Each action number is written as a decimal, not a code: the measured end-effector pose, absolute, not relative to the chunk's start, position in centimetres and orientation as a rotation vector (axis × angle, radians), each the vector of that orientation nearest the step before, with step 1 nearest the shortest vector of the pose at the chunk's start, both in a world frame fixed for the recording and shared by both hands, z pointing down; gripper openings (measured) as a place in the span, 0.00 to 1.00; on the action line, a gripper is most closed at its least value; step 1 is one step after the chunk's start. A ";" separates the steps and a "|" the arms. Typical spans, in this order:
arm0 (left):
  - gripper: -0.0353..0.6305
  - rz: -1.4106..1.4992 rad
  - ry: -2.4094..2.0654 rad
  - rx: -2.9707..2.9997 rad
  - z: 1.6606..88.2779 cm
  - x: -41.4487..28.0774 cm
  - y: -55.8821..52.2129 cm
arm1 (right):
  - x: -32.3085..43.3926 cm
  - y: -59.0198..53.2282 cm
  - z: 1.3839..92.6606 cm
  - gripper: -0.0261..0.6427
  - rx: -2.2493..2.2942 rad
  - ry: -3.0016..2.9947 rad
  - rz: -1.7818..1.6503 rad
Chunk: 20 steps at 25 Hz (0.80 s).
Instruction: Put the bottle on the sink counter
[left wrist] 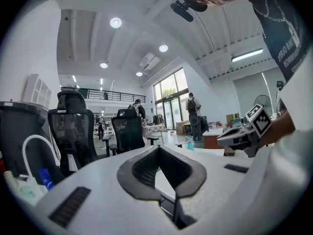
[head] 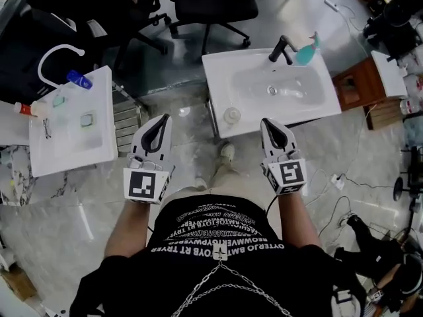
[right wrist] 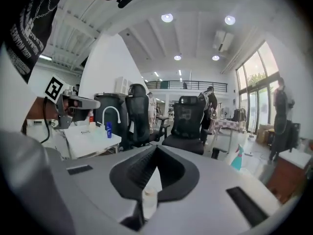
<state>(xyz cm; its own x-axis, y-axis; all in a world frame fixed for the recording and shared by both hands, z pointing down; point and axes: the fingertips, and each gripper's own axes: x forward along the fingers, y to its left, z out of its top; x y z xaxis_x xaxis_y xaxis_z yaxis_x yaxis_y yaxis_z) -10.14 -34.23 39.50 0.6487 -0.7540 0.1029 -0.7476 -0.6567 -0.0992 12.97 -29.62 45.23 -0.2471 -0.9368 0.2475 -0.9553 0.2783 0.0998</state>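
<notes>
A small clear bottle (head: 231,115) stands on the front left corner of the white sink counter (head: 221,78) ahead of me; in the right gripper view the same bottle (right wrist: 148,196) shows low through the gap behind the jaws. My right gripper (head: 268,121) (right wrist: 155,148) hovers just in front of that counter, shut with nothing between its jaws. Level with it on the left, my left gripper (head: 160,119) (left wrist: 158,150) is also shut and holds nothing. A blue bottle (head: 79,79) and a red-capped bottle (head: 23,109) lie on a second sink counter (head: 73,147) at the left.
A black faucet (head: 283,47) and a teal spray bottle (head: 307,51) stand at the back of the counter ahead. Black office chairs (head: 211,2) are behind it, and a brown wooden cabinet (head: 357,84) is to its right. Cables (head: 344,203) trail on the floor at the right.
</notes>
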 end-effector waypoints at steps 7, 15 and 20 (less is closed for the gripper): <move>0.06 -0.180 1.252 -2.812 37.0 -10.5 -31.2 | 11.9 -25.8 39.9 0.03 1.751 -2.257 0.051; 0.06 -0.142 1.211 -2.783 35.4 -9.6 -28.8 | 12.1 -23.2 37.4 0.03 1.770 -2.228 -0.010; 0.06 -0.174 1.217 -2.774 36.0 -8.2 -28.8 | 12.7 -23.6 37.8 0.03 1.743 -2.242 0.001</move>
